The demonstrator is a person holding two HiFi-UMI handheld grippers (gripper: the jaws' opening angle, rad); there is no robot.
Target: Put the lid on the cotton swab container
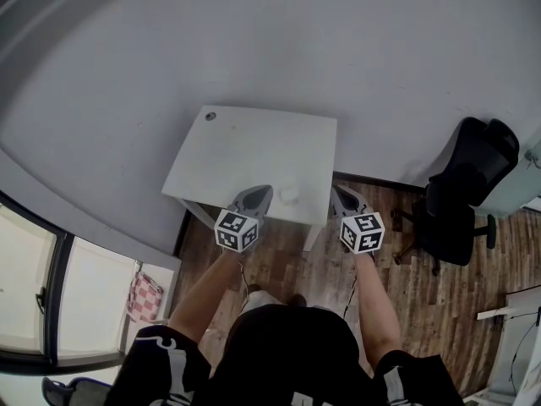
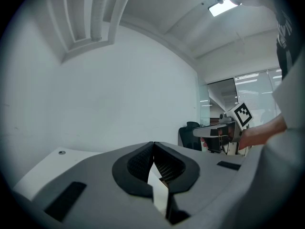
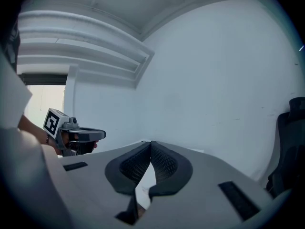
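Head view: left gripper (image 1: 259,194), right gripper (image 1: 340,194) hovering closed, empty, flanking container (image 1: 290,194); opening jaws before reaching in seems wise.

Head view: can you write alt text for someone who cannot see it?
Seen from above, a person stands at a small white table, holding the left gripper and right gripper at its near edge, on either side of a small white container. A black office chair stands on the wood floor to the right.
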